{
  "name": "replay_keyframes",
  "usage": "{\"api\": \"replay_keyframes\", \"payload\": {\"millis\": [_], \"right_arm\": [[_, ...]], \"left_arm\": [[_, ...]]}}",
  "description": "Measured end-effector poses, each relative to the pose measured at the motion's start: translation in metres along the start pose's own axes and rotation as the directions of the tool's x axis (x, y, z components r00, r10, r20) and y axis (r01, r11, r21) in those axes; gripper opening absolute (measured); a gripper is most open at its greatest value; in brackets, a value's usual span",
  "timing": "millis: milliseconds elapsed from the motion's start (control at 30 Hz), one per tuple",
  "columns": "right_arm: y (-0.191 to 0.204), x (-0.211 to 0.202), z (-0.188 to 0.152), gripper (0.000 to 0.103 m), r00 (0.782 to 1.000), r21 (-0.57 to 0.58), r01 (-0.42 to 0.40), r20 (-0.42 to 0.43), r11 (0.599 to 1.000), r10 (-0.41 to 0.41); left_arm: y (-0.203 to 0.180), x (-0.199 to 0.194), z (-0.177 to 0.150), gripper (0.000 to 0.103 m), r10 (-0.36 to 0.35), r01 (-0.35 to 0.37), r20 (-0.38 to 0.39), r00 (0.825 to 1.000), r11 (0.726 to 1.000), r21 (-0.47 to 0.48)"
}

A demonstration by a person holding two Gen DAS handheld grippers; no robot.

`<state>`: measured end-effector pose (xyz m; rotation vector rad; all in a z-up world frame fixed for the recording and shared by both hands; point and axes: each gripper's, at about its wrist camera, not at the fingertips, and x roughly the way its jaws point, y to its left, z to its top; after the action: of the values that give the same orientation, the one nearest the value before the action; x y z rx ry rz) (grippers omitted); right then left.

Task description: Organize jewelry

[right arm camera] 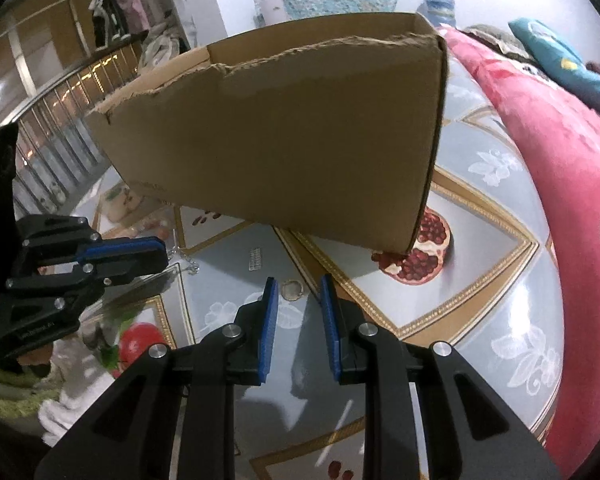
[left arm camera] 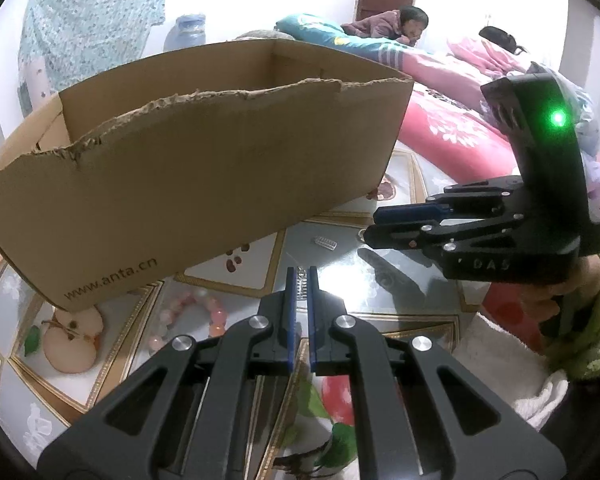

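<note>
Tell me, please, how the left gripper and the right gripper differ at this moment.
The left gripper is shut on a silvery chain; the right gripper has its jaws apart, empty. A small ring lies just ahead of the right gripper, not the left. Both are black with blue pads.

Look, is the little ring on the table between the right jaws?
No, the ring lies on the table beyond the right gripper, whose open jaws hold nothing.

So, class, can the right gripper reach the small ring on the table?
Probably yes: the ring lies just ahead of the right gripper, its fingers open, nothing between; the box stands behind it.
</note>
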<state>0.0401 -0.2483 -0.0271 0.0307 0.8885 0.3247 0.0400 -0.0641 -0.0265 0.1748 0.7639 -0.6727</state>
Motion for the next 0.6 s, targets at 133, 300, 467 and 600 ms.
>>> {"api": "replay_keyframes", "payload": {"millis": [133,300,467,600], "right_arm": [[0.006,0.001,0.0,0.022,1.0,-0.013,0.012,-0.001,1.0,-0.012],[0.015,0.001,-0.001,0.022,0.999,-0.015,0.049,0.009,0.999,-0.049],[0.023,0.002,-0.002,0.015,0.995,-0.012,0.101,0.018,0.995,-0.101],[0.019,0.002,-0.001,0.011,0.995,0.019,0.099,0.017,0.995,-0.099]], "left_arm": [[0.001,0.002,0.002,0.004,0.003,-0.003,-0.003,1.0,1.0,-0.011],[0.002,0.004,0.002,0.004,0.009,-0.01,-0.012,1.0,0.999,-0.031],[0.002,0.005,0.004,0.004,0.016,-0.016,-0.011,1.0,0.999,-0.043],[0.002,0.004,0.006,0.004,0.023,-0.024,-0.01,1.0,0.998,-0.053]]}}
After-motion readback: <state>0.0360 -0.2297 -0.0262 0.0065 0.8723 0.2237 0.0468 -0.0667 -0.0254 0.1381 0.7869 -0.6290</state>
